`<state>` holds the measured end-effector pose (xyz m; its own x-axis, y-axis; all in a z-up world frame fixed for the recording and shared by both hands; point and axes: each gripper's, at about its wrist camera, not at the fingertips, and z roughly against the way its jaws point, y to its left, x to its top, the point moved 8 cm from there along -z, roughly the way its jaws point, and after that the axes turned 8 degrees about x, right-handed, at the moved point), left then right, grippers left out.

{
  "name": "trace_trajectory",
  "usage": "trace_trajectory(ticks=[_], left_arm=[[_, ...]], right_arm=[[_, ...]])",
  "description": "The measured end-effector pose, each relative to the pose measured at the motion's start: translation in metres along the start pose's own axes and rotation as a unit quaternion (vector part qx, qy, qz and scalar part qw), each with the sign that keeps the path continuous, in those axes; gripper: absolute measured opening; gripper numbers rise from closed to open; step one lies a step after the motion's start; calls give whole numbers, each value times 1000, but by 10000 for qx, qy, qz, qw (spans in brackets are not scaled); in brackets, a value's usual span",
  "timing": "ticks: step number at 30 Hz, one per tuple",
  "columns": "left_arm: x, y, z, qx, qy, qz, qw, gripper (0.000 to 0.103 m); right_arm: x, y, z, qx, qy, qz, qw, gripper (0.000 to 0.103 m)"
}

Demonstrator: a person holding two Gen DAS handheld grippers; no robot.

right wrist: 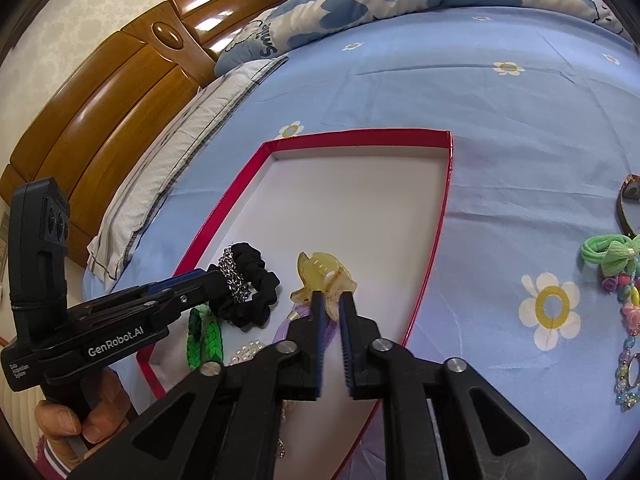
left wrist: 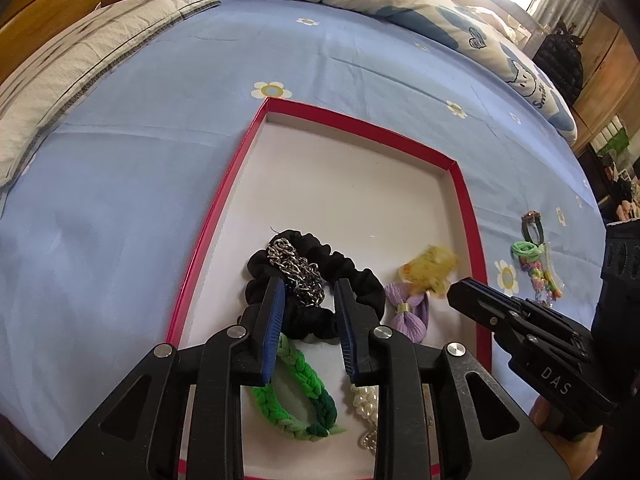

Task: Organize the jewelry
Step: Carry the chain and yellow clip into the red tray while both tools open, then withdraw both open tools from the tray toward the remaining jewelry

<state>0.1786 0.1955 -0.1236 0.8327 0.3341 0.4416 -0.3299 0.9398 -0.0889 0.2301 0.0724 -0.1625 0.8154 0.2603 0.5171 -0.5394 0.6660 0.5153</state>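
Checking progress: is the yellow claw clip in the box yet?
In: the yellow claw clip sits inside the red box, at the right gripper.
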Motion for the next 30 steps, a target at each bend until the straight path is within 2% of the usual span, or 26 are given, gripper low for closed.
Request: trace_trajectory(ticks=[2, 12, 16, 30], left_arm=[[0, 0, 3, -16, -13, 19, 10000, 29], [-2, -13, 28, -117, -166, 5, 9998, 29], [-4, -26, 41, -206, -270, -92, 9994, 31], [-21, -96, 55, -571, -223, -546, 9966, 33]], right_arm=[[0, 2, 2, 19, -13, -1, 10000, 21], [-2, 7, 32, 69, -217, -24, 9997, 22], [-6, 2, 52, 57, -362, -96, 9993, 30], [-37, -68, 139, -379, -831, -718, 9932, 38]])
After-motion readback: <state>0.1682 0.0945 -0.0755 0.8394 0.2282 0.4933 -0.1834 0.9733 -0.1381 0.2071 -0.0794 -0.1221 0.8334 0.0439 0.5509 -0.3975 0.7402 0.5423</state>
